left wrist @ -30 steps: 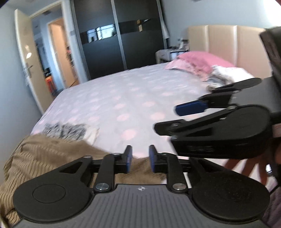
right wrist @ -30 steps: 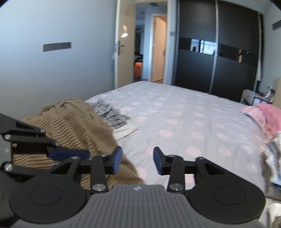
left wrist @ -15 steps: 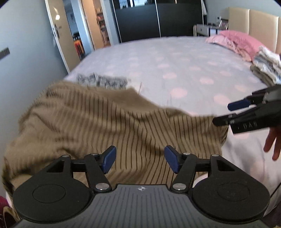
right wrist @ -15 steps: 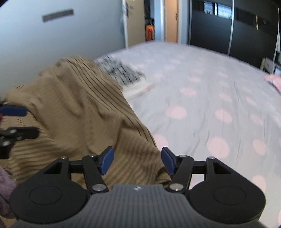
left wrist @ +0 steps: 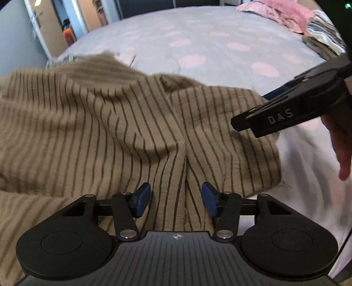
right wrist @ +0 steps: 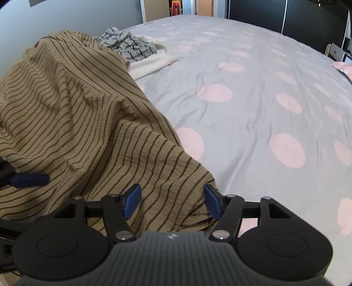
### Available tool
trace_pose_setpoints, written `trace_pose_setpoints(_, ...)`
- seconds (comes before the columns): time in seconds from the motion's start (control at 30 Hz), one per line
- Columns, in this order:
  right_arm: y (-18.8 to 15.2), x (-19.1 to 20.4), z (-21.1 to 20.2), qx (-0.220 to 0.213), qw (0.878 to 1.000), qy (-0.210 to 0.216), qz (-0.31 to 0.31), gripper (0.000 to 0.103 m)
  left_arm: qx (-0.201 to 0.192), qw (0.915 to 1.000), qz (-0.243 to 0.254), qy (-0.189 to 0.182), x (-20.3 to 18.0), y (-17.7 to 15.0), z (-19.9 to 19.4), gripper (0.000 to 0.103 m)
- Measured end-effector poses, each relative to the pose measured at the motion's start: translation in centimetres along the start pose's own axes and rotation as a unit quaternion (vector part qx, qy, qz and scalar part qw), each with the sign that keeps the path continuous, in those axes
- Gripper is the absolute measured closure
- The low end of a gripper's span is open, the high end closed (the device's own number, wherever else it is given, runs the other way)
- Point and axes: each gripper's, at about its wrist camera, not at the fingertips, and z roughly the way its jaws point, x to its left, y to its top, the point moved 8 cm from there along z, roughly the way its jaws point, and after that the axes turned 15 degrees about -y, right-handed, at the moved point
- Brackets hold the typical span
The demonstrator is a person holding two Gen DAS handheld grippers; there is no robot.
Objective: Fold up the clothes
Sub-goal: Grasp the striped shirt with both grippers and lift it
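Observation:
A tan garment with thin dark stripes (left wrist: 123, 123) lies rumpled on the near left part of the bed; it also shows in the right wrist view (right wrist: 83, 123). My left gripper (left wrist: 176, 199) is open just above the garment's near middle, holding nothing. My right gripper (right wrist: 171, 201) is open over the garment's near right corner, holding nothing. The right gripper also shows at the right of the left wrist view (left wrist: 286, 110). One blue left fingertip (right wrist: 28, 179) shows at the left edge of the right wrist view.
The bed has a grey cover with pink dots (right wrist: 253, 92). A grey checked garment (right wrist: 127, 47) on a white cloth (right wrist: 151, 63) lies beyond the striped one. Pink clothes (left wrist: 283, 11) and a folded stack (left wrist: 323, 35) lie at the far right. A doorway (left wrist: 66, 26) is behind.
Both grippers have tilted down and closed in over the striped garment, and both have opened wider. The garment now fills the near view.

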Motion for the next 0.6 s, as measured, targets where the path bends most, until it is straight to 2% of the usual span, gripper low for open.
trace_pose_setpoints(0.1, -0.4, 0.3, 0.8, 0.007, 1.0, 0.002, 0.0, 0.038, 0.007, 0.9996, -0.027, -0.004, 1.0, -0.4, 0.8, 0.062)
trace_pose_setpoints(0.2, -0.7, 0.6, 1.3, 0.009, 1.0, 0.0, -0.007, 0.038, 0.006, 0.9995, -0.029, -0.012, 1.2, -0.6, 0.9, 0.07)
trace_pose_setpoints(0.27, -0.7, 0.8, 1.4, 0.005, 1.0, -0.005, -0.014, 0.044, 0.006, 0.9995, -0.026, -0.014, 1.2, -0.7, 1.0, 0.077)
trace_pose_setpoints(0.33, -0.6, 0.8, 1.3, -0.001, 1.0, -0.014, -0.021, 0.062, 0.007, 0.9996, -0.024, -0.014, 1.2, -0.7, 0.9, 0.089)
trace_pose_setpoints(0.37, -0.6, 0.9, 1.3, -0.004, 1.0, -0.017, -0.024, 0.066, 0.007, 0.9996, -0.023, -0.012, 1.1, -0.7, 0.9, 0.093)
trace_pose_setpoints(0.43, -0.4, 1.1, 1.1, -0.01, 0.999, -0.023, -0.029, 0.09, 0.007, 0.9997, -0.022, -0.011, 1.0, -0.6, 0.7, 0.103)
trace_pose_setpoints(0.5, -0.1, 1.2, 0.7, -0.016, 0.999, -0.024, -0.029, 0.099, -0.004, 0.9997, -0.021, -0.012, 0.6, -0.3, 0.1, 0.103)
trace_pose_setpoints(0.6, 0.6, 0.9, -0.8, -0.041, 0.998, -0.047, -0.024, 0.1, -0.039, 0.9989, -0.008, -0.026, -0.5, 0.5, -1.7, 0.103)
